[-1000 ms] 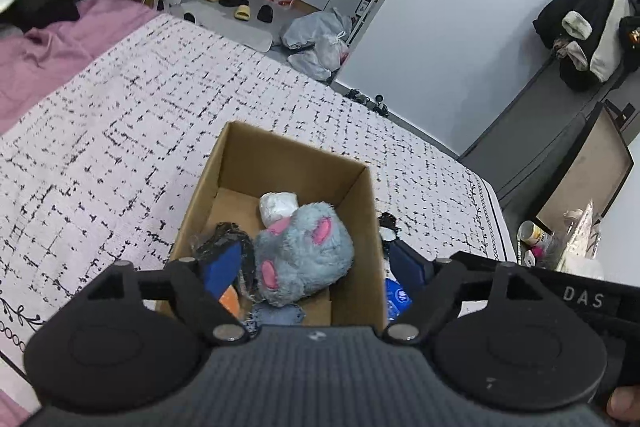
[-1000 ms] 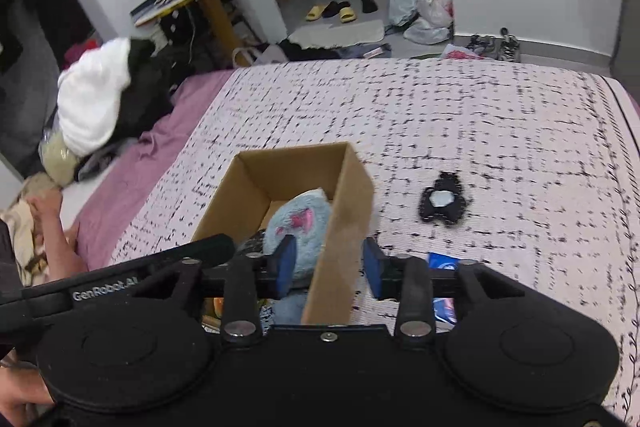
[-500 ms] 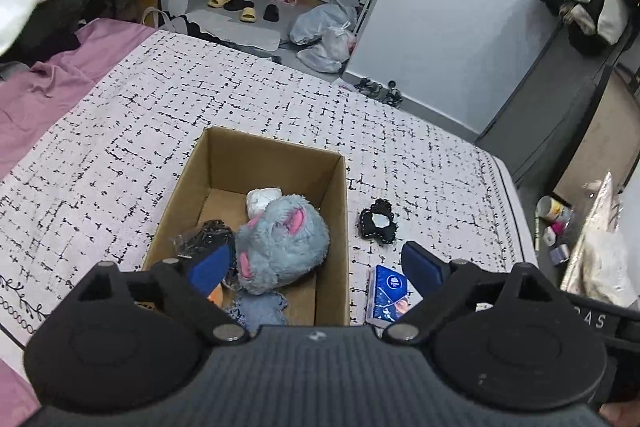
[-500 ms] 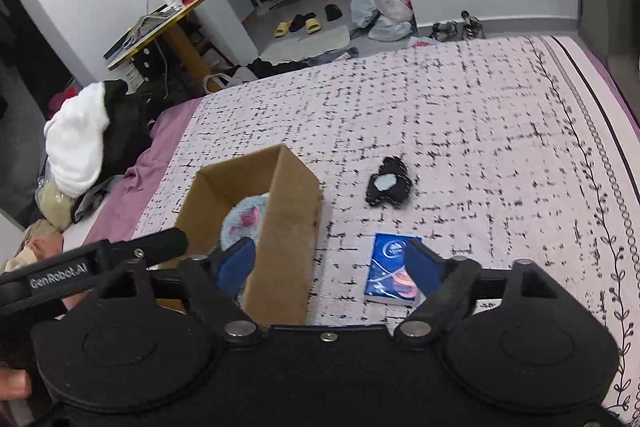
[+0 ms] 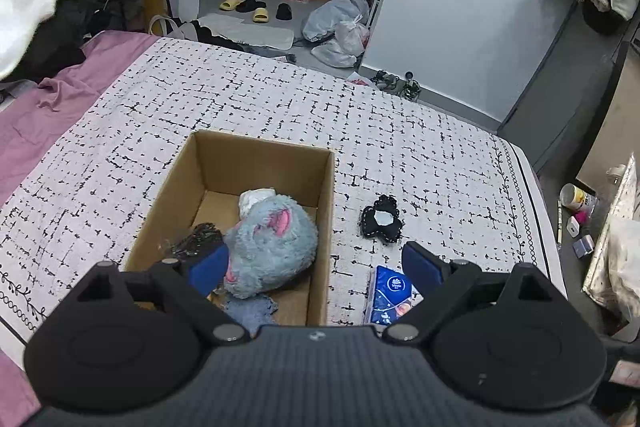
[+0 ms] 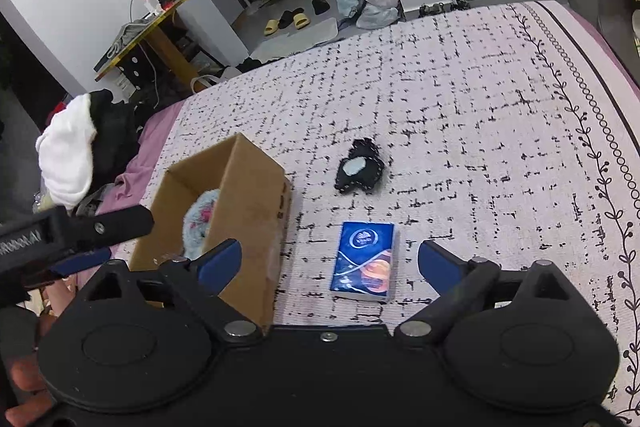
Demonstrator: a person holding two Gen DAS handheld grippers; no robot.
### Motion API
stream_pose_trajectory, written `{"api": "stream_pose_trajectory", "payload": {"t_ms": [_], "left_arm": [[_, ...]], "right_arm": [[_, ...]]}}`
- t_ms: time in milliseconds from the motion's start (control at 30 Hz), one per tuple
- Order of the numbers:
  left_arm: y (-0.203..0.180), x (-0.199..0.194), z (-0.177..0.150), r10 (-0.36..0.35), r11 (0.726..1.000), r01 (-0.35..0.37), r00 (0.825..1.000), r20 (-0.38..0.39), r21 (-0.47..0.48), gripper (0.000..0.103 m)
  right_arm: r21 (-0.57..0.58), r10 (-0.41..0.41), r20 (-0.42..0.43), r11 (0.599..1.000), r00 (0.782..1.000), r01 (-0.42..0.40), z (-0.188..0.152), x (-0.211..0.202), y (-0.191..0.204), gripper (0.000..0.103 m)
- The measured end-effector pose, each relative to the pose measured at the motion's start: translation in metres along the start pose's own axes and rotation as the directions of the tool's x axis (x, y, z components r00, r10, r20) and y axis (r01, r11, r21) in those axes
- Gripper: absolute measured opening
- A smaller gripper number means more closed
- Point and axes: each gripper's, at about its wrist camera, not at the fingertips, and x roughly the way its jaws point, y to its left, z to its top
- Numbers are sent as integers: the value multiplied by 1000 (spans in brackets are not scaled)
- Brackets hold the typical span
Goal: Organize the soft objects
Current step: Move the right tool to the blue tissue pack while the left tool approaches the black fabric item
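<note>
Left wrist view: left gripper (image 5: 316, 267) spread wide, nothing pinched; box (image 5: 326, 227) with grey plush toy (image 5: 272, 247) just ahead of its left finger; tissue pack (image 5: 390, 295) beside its right finger, black pouch (image 5: 380, 219) ahead on the bedspread (image 5: 280, 99).

Right wrist view: right gripper (image 6: 330, 265) opening, nothing between the jaws; tissue pack (image 6: 364, 261) straight ahead between the fingers, box (image 6: 256, 195) off to its left.

Step judged: lining up on the tissue pack. Next: lower, straddle, close.

Against a second ago: right jaws narrow then, box wall between them; now shifted right.
</note>
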Motion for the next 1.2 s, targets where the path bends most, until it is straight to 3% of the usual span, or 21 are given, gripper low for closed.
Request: {"api": "stream_pose_trajectory", "payload": {"t_ms": [667,833,867,1000,1200], "left_arm": [[-42,32,2,40,998,-40,999,8,42,92],[-49,41,5,53,997,-55,998,26,49,92],[-50,43,6,54,997,-55,998,30,45,92],[-56,54,11,53,998,-53,998,28,22,92],[-75,69,14,43,998,-45,999,32,40,92]], "right_arm": [[-93,25,-38,995,999,-28,-23,73,-19,87],[-139,-5,-58,990,998,-3,-27,91,-13,87],[-142,-8,-64,990,998,-1,-27,95,-13,85],[-175,-38,-92,984,995,21,-31,106,-18,57],[-147,-62,-57,988,996,53,-23,100,-36,56]]}}
